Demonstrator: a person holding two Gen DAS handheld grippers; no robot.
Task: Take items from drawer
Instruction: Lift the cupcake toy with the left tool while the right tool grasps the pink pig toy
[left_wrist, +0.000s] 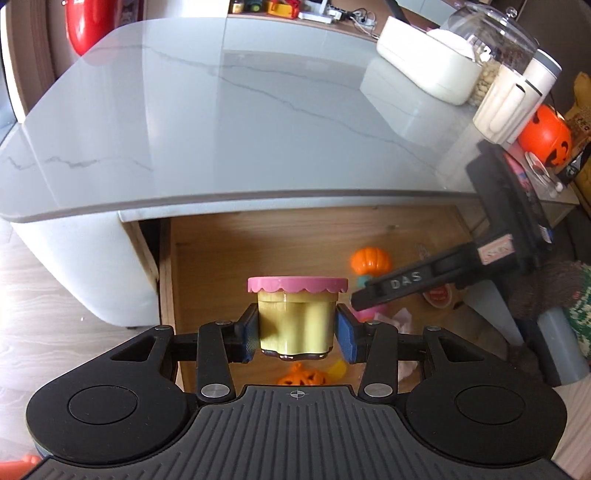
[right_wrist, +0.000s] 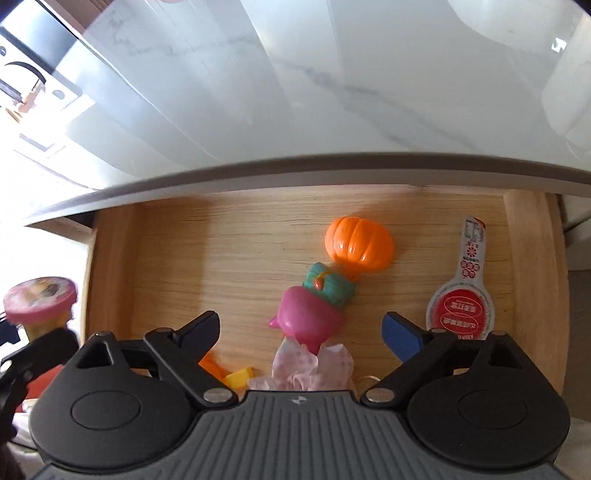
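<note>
My left gripper (left_wrist: 297, 334) is shut on a yellow tub with a pink scalloped lid (left_wrist: 295, 317), held above the open wooden drawer (left_wrist: 229, 251). The same tub (right_wrist: 38, 306) shows at the far left of the right wrist view, outside the drawer wall. My right gripper (right_wrist: 301, 332) stands open over the drawer (right_wrist: 207, 251), its fingers either side of a pink and teal toy (right_wrist: 310, 314). Beyond the toy lies an orange pumpkin (right_wrist: 358, 245). A red and white sachet (right_wrist: 461, 306) lies by the right wall. The right gripper (left_wrist: 399, 284) reaches in from the right.
The marble tabletop (left_wrist: 221, 110) overhangs the drawer's back. A white box (left_wrist: 424, 62), clear jar (left_wrist: 495, 44) and orange pumpkin bucket (left_wrist: 545, 138) stand at its right. Pink patterned cloth (right_wrist: 310, 369), yellow and orange pieces (right_wrist: 236, 376) and a small orange pumpkin (left_wrist: 301, 376) lie at the drawer's front.
</note>
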